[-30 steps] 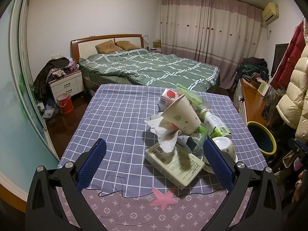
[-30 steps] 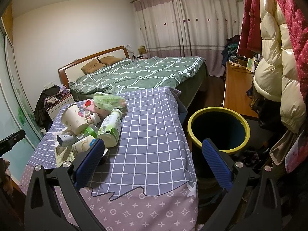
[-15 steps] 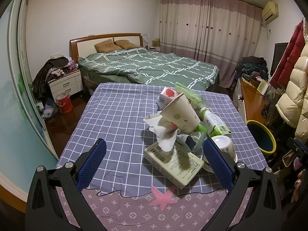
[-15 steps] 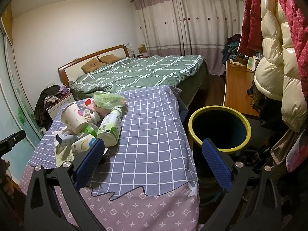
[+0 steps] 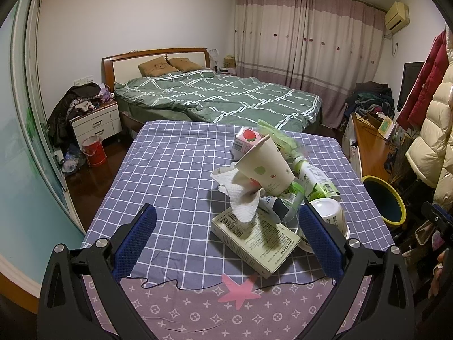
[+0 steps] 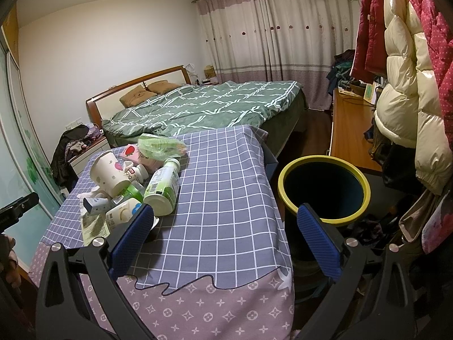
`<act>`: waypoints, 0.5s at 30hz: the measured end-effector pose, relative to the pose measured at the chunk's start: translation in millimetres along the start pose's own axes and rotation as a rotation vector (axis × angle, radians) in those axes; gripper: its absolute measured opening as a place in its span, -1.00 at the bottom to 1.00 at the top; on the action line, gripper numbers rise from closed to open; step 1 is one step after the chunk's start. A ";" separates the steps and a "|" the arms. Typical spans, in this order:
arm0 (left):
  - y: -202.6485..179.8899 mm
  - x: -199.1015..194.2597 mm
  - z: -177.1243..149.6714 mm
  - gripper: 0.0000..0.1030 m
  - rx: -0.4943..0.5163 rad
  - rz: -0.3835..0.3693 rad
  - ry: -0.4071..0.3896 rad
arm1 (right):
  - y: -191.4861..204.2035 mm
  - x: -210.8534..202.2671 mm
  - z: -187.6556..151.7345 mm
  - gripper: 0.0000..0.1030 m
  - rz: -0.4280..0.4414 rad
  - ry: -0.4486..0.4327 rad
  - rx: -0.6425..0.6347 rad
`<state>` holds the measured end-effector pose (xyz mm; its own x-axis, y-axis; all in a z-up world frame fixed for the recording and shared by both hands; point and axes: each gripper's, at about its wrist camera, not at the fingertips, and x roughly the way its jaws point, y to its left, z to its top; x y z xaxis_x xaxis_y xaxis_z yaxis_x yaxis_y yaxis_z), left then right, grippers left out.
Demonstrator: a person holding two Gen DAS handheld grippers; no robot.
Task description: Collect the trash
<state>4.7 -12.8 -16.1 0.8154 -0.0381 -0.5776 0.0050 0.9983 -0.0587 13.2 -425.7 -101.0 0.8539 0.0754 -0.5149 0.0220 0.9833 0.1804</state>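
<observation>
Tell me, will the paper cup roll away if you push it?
Probably. The paper cup lies tilted on its side atop the tissue and other trash, so a nudge could send it rolling or sliding off. It looks empty, so likely light, and its thin wall may crush if squeezed hard.

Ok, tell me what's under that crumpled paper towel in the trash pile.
The paper towel droops onto a flat cardboard box, covering part of its top beside the barcode. A paper cup leans over the towel's upper edge. Whatever lies between towel and tablecloth behind the box is hidden.
</observation>
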 end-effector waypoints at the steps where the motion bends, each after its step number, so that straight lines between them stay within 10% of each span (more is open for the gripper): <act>1: -0.1 0.2 -0.2 0.93 0.000 0.000 0.001 | 0.8 0.2 -0.6 0.88 0.000 0.000 0.000; 15: -1.1 3.5 -2.0 0.93 0.002 0.000 0.008 | 1.3 1.3 -1.9 0.87 0.002 0.004 0.003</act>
<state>6.3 -14.1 -19.8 0.8109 -0.0386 -0.5838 0.0063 0.9983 -0.0572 13.3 -424.0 -103.1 0.8521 0.0781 -0.5175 0.0216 0.9827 0.1839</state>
